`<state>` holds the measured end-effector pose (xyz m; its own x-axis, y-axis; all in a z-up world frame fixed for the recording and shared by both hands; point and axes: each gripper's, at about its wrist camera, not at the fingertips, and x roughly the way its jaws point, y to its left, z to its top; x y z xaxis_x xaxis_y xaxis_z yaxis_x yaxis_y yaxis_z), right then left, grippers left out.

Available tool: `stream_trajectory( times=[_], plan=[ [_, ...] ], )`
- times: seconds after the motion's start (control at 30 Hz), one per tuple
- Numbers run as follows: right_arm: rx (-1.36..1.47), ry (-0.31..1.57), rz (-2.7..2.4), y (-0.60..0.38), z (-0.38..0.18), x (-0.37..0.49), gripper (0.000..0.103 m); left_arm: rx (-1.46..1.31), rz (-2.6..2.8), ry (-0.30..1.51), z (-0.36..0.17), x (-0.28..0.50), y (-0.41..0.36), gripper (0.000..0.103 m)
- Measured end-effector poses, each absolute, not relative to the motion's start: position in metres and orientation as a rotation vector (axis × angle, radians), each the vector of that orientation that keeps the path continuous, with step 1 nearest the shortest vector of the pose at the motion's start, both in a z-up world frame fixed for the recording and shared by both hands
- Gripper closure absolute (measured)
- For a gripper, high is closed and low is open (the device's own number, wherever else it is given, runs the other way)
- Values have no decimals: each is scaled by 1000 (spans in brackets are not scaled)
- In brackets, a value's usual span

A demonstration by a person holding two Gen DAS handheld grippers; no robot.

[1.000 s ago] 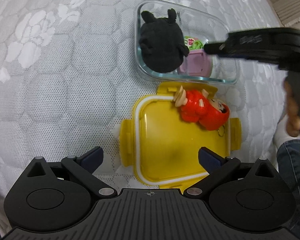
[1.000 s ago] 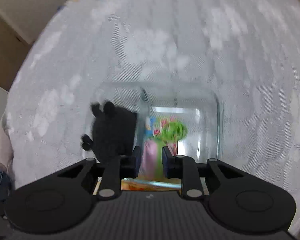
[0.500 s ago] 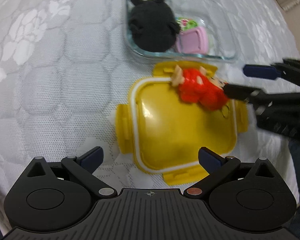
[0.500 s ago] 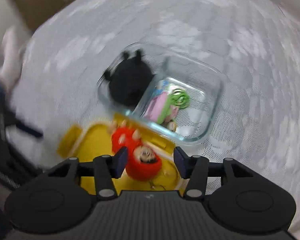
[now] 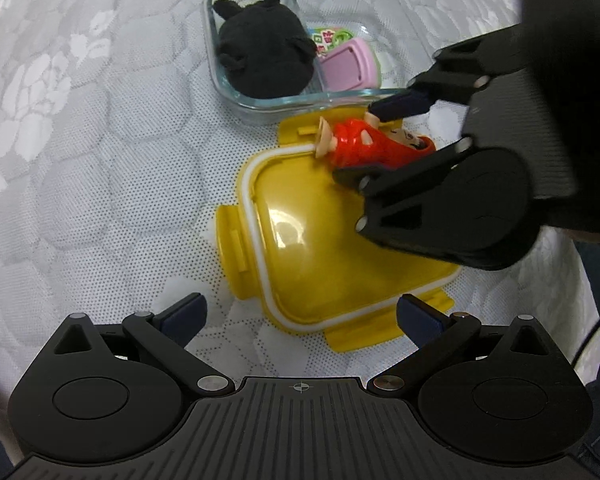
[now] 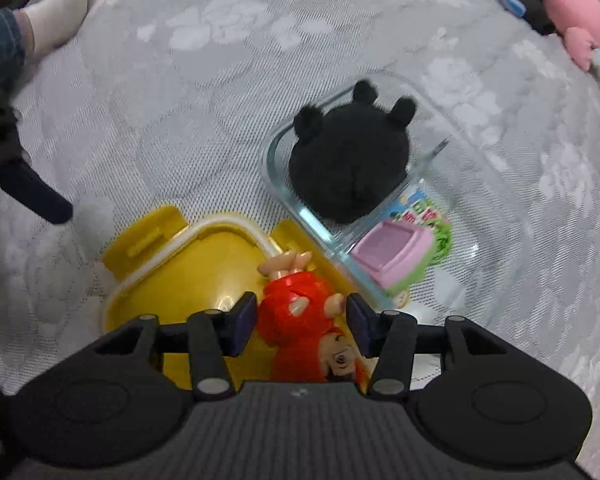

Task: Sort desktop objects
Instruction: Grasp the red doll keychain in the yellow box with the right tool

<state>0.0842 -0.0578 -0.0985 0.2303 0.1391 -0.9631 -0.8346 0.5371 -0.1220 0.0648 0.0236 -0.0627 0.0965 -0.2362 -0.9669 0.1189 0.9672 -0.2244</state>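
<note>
Your right gripper (image 6: pixel 301 322) has left the pink toy (image 6: pixel 392 254) in the glass container (image 6: pixel 480 216) and swung over to the red figurine (image 6: pixel 300 312), its jaws having just been opening; they now stand apart on either side of it, not yet pressing; the figurine lies on the yellow lid (image 6: pixel 180 264), just beside the container; your left gripper (image 5: pixel 300 316) hovers wide open, holding nothing; next, I judge, you close squarely on the body; the green card's (image 6: pixel 424 210) print is too small to read.
</note>
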Motion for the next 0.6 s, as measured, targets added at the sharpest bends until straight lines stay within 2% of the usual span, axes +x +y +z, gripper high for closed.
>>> stream_trajectory(
  times=[0.27,0.4,0.47,0.6],
  plan=[
    [-799,1098,749,-60,-100,70,48,-76,-264,1386,-52,72,25,0],
    [-672,1125,731,-78,-80,75,49,-72,-255,1386,-54,77,25,0],
    [-580,1142,715,-90,-67,81,54,-78,-238,1396,-59,79,26,0],
    [-401,1152,665,-116,-44,94,54,-118,-205,1427,-65,85,29,0]
  ],
)
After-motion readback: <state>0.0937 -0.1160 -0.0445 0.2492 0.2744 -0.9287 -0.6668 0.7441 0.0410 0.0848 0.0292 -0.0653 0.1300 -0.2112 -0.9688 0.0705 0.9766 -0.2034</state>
